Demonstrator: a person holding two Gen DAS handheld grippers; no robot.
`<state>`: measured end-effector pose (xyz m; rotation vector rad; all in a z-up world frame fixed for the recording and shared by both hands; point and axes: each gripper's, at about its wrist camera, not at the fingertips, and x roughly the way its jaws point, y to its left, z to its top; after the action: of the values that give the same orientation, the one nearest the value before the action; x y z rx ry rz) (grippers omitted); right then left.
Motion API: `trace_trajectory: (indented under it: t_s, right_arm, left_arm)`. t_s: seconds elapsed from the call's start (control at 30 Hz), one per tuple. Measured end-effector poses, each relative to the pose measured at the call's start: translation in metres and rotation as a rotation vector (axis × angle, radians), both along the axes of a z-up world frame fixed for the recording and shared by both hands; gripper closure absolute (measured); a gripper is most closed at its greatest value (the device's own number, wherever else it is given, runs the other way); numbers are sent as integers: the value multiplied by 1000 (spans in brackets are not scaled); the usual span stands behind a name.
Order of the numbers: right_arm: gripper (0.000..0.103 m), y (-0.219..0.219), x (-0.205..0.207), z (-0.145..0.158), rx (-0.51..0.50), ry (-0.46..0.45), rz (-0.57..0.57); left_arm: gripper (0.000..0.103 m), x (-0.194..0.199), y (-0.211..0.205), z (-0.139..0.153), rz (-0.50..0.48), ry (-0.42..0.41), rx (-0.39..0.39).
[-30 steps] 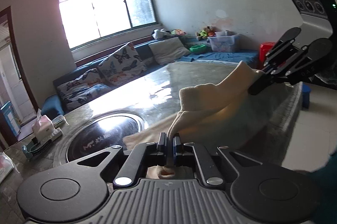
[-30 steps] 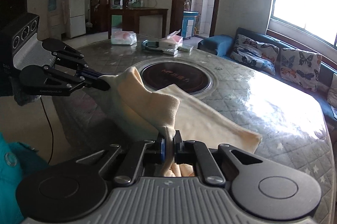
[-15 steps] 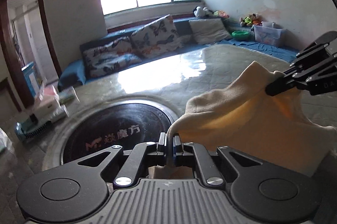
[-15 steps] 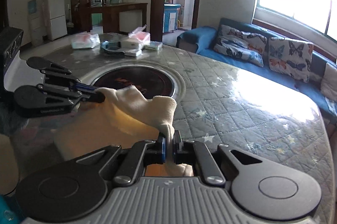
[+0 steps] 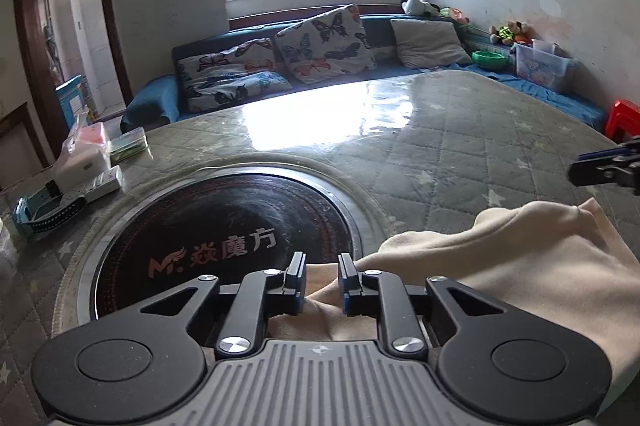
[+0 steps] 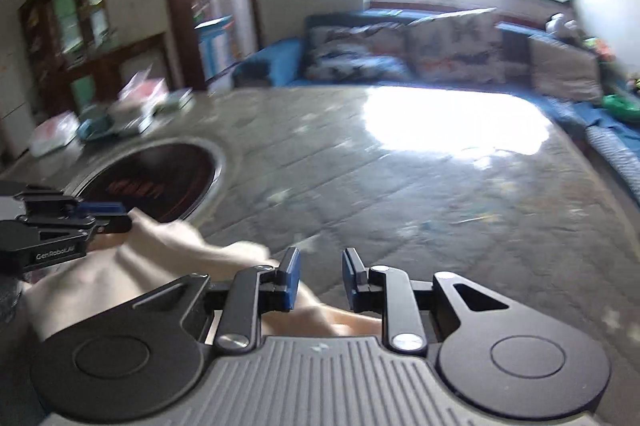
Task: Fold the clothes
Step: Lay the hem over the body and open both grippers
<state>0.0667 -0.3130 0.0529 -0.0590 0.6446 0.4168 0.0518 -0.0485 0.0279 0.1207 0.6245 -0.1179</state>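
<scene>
- Basically, the left gripper (image 5: 322, 280) sat low over the cream-coloured soft fleece garment (image 5: 520, 258); jaws were opening, a gap showed between the blue pads, and cloth lay under and between them with neither pad pressing on it.
- Right gripper (image 6: 320, 280): same, jaws opening, a pale fold of the garment (image 6: 160, 258) just below and left of its left finger, nothing clamped.
- The garment lay on the grey-green quilted table cover under clear plastic (image 5: 440, 146), bunched, not flat. From the left gripper it ran off to the right; from the right gripper, off to the left. So its long axis ran claw to claw, across both views.
- In the left view the right gripper's tips (image 5: 600, 168) showed just beyond the garment's far right corner, close to it, contact unclear. In the right view the left gripper (image 6: 108, 216) sat at the garment's far left end, tips at the cloth edge.
- The round black glass hotplate with printed lettering (image 5: 224, 226) lay ahead of the left gripper; the garment edge overlapped its near rim.
- Judgement: a fold was being released, each gripper at its own end. Each is nearest its own corner for any re-grip; the middle hump is nearer neither.
- Right view was motion-blurred, fine cloth edges there unreliable.
</scene>
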Motion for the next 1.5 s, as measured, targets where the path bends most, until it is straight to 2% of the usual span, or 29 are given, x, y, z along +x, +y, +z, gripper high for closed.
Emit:
trace_trajectory:
  t_s: [0.07, 0.13, 0.33, 0.47, 0.63, 0.77, 1.0, 1.13, 1.3, 1.5]
  right_arm:
    - [82, -2, -14, 5, 8, -24, 38]
    - [84, 2, -22, 5, -1, -30, 77]
    - [84, 25, -30, -10, -20, 0, 183]
    - [85, 39, -40, -22, -92, -4, 194]
    - [85, 37, -50, -29, -147, -13, 166]
    - [86, 29, -58, -29, -163, -7, 166]
    - [86, 6, -83, -23, -196, 20, 186]
    - [85, -1, -87, -11, -161, 47, 194]
    - [84, 0, -58, 8, -55, 64, 151]
    - [84, 40, -28, 5, -48, 99, 243]
  left_arm:
    - [80, -7, 2, 5, 5, -12, -19]
    - [61, -16, 5, 11, 15, -26, -33]
    - [56, -56, 11, 21, 6, -25, -81]
    - [56, -65, 13, 12, 20, 19, -80]
    - [58, -67, 16, -4, 27, 93, -143]
    - [58, -78, 9, -7, -13, 119, -188]
    - [58, -107, -8, -3, -125, 140, -183]
    - [57, -105, -5, 8, -136, 109, -178]
    - [57, -79, 8, 22, -91, 65, -199]
    - [59, -58, 18, 22, -43, 68, -222]
